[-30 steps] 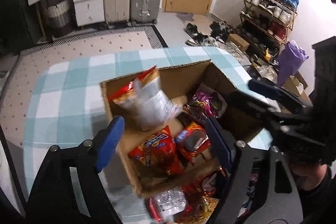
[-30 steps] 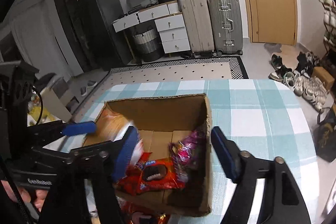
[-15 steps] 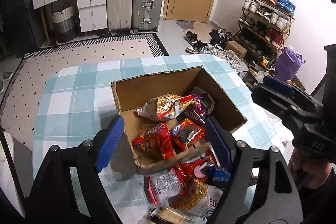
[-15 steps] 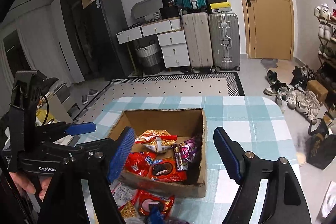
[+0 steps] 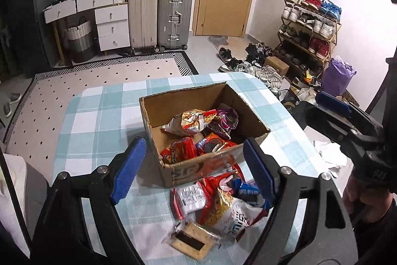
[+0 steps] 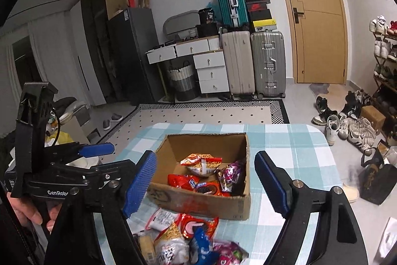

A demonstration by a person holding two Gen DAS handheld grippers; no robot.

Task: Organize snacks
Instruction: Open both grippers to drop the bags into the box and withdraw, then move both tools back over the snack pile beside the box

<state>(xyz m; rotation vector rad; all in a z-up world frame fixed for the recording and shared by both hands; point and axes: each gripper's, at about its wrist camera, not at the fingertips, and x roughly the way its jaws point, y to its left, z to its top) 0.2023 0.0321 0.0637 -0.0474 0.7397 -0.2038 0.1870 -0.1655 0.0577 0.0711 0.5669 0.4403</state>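
An open cardboard box (image 5: 188, 170) stands on the teal checked tablecloth (image 5: 99, 121). Inside lie a yellow-red bag (image 5: 191, 122), a purple bag (image 5: 224, 121) and red packets (image 5: 178, 152). A loose pile of snack packs (image 5: 223, 203) lies on the cloth in front of the box, also seen in the right wrist view (image 6: 183, 235). My left gripper (image 5: 193, 170) hovers above the box's near edge, jaws opening, holding nothing. My right gripper (image 6: 206, 185) hangs before the box (image 6: 198, 200), jaws opening and likewise empty.
White papers (image 5: 327, 153) lie at the table's right edge. A dotted rug (image 5: 99, 73), suitcases (image 5: 173, 16) and drawers stand beyond the table. Shoes and a shoe rack (image 5: 310, 29) fill the right side; a dark bag (image 6: 374, 180) sits on the floor.
Both grippers have drawn back and up from the box. The yellow-red bag, in the air over the box a second ago, now lies inside it. The loose pile has come into view.
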